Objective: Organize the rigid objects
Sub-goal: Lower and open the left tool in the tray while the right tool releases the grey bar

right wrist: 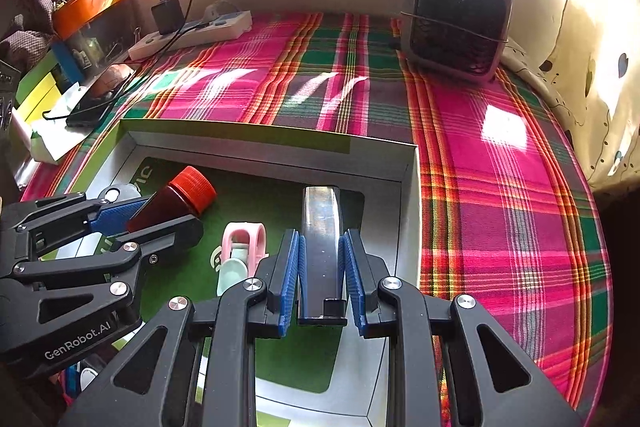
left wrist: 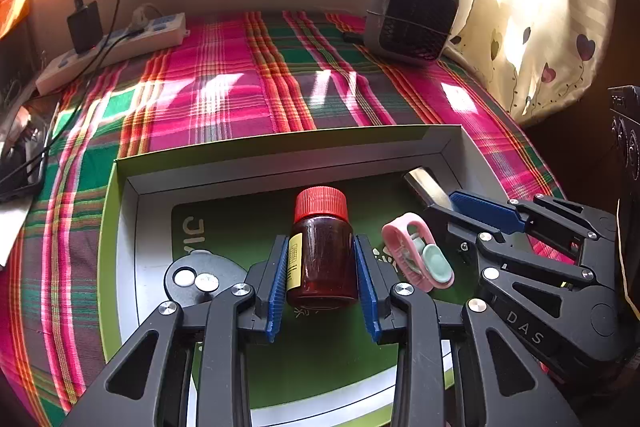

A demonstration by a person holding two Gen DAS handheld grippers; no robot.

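Here, ribbed blue tool (left wrist: 322, 281) pads clamp a smooth, red-capped amber bottle (left wrist: 322, 251).

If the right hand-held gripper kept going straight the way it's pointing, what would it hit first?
The right hand-held gripper is shut on a metal bar that juts ahead of its fingertips. Going straight on, the bar's far end would probably meet the box's far wall first, or the green floor just before it; depth is unclear.

Left black gripper with blue ribbed pads (left wrist: 322, 283), lower centre of its view, pitched down, jaws clamped partway. Right black blue-padded gripper (right wrist: 322, 275), lower centre of its own view, pitched down, jaws nearly closed.
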